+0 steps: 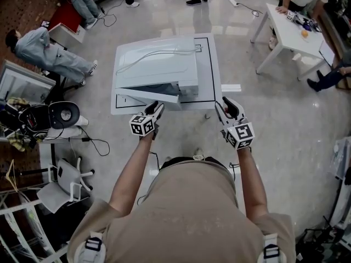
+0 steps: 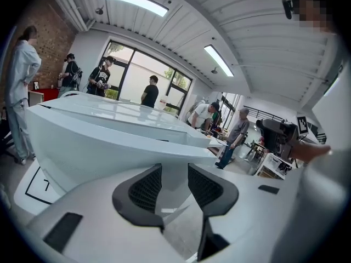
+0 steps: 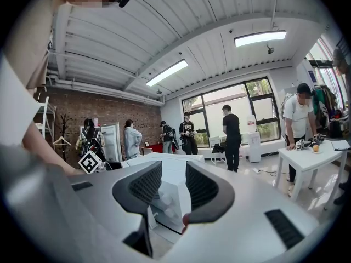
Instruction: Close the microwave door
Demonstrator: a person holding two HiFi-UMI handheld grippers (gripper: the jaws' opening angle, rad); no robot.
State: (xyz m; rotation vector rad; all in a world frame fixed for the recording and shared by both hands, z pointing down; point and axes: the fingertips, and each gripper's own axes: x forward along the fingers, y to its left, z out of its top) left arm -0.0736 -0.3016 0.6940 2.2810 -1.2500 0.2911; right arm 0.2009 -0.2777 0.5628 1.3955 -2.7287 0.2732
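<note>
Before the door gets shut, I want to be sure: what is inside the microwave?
Cannot tell. The microwave has its door ajar, but its top and the door itself cover the cavity, so no contents show in any view.

A bright, open workshop with people scattered about its edges.

From where I stand, the glossy grey floor point(image 1: 274, 119) throws back the light from the long strip lights point(image 3: 167, 73) set in a white ribbed ceiling point(image 3: 208, 15). One side is a bare brick wall point(image 3: 115, 111); next to it, tall black-framed windows point(image 3: 247, 106) let in daylight, with a water cooler point(image 3: 253, 146) just below them. A few people point(image 3: 231, 136) stand near the glass. A low white table point(image 1: 288, 29) sits off to one side with someone leaning on it, and a white chair point(image 1: 66, 182) stands among clutter and a loose black cable point(image 1: 96, 141) on the other side.
</note>
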